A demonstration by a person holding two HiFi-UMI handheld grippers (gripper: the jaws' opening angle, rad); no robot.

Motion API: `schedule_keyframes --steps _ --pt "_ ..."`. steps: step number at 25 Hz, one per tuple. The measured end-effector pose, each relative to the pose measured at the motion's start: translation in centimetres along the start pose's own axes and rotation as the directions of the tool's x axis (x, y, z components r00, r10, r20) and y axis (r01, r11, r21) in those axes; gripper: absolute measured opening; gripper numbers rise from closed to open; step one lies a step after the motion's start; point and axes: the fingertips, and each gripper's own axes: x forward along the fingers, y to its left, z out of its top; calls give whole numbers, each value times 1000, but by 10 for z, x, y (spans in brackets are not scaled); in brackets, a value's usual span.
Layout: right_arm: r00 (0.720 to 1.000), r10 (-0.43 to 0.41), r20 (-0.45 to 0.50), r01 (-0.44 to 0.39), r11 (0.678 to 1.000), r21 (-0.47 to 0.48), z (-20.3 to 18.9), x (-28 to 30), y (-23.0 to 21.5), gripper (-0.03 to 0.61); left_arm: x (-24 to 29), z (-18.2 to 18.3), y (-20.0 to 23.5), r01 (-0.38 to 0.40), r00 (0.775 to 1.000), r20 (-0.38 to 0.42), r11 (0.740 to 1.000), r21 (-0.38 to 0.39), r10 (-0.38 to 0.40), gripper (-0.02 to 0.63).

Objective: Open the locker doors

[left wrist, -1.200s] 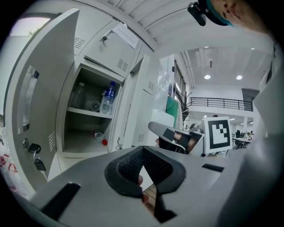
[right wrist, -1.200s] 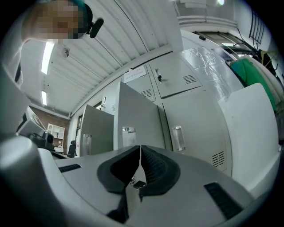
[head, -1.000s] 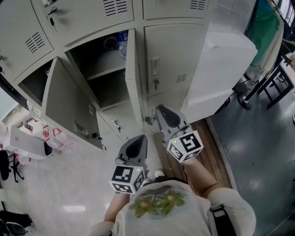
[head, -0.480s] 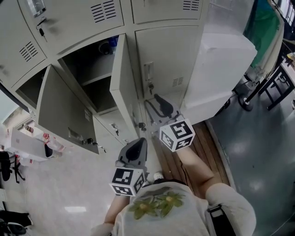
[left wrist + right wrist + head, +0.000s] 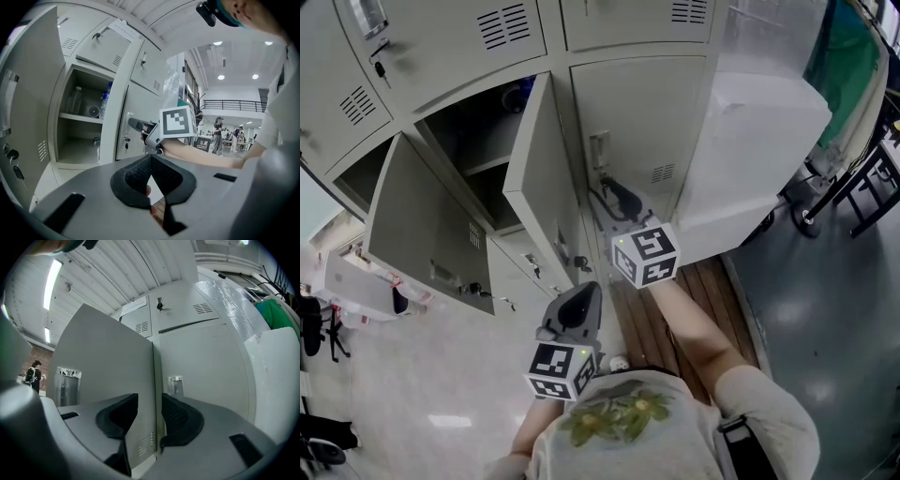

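Note:
The grey lockers fill the top of the head view. The middle door (image 5: 534, 178) stands swung out, and a second door (image 5: 417, 234) hangs open to its left. My right gripper (image 5: 602, 199) reaches toward the shut right-hand door (image 5: 647, 122), just below its handle (image 5: 598, 150). Its jaws have just been opening and stand open (image 5: 149, 416). The open door's free edge (image 5: 157, 380) shows in the gap, with no pad pressing on it. My left gripper (image 5: 575, 305) hangs lower, near my body, shut with nothing in it (image 5: 151, 161).
Bottles (image 5: 105, 101) stand on the shelf of the open middle locker. A white wrapped block (image 5: 759, 141) stands against the lockers at the right, with a wooden strip (image 5: 647, 309) below it. Black table legs (image 5: 853, 202) are at far right. People (image 5: 218, 133) stand far back.
My right gripper has moved up and left toward the lockers. The middle door has swung further out. The left gripper has hardly shifted.

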Motion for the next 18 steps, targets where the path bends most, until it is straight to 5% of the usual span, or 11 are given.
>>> schedule_keyframes --steps 18 --pt "998 4 -66 -6 999 -37 -26 52 -33 187 15 -2 8 -73 997 24 997 1 73 29"
